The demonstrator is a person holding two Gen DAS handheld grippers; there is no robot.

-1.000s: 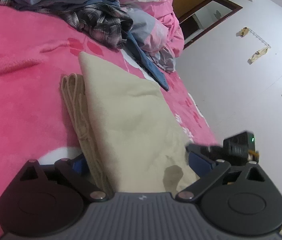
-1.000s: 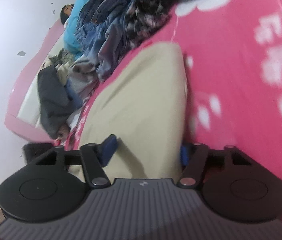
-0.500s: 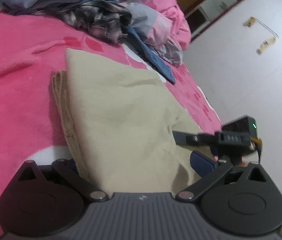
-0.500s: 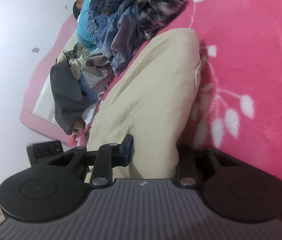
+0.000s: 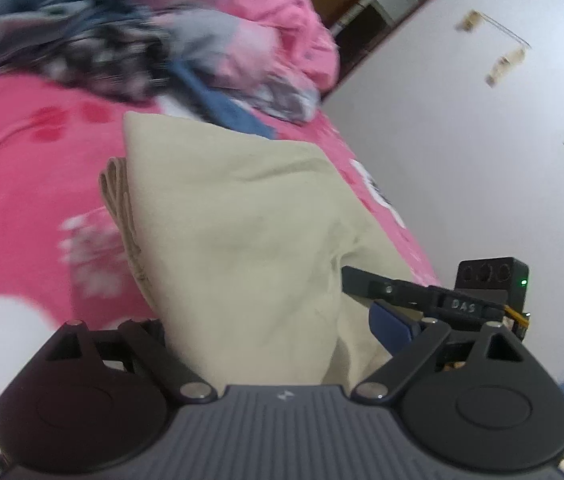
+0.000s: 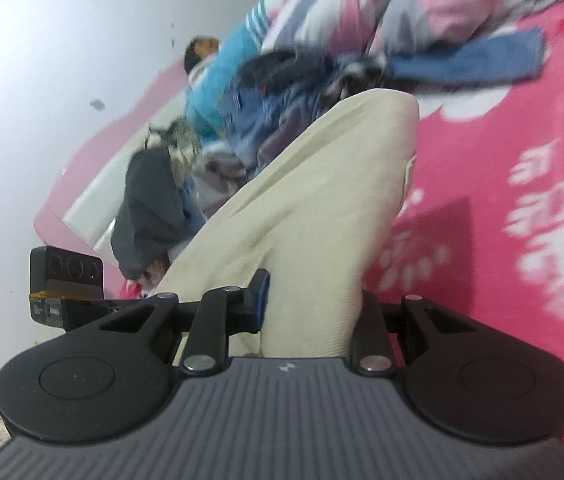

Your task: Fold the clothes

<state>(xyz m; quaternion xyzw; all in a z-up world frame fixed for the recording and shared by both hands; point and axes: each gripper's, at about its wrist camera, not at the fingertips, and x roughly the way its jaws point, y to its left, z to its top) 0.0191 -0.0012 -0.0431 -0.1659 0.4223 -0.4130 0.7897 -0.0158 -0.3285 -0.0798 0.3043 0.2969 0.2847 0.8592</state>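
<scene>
Folded beige cloth [image 5: 241, 240] lies on pink bed [image 5: 21, 168]. Right claw [image 6: 310, 300] pinches near end of cloth, pads tight on it. Left claw [image 5: 265, 320] wide, closing, cloth between pads, not squeezed. Messy clothes pile [image 6: 282, 92] behind cloth.
</scene>
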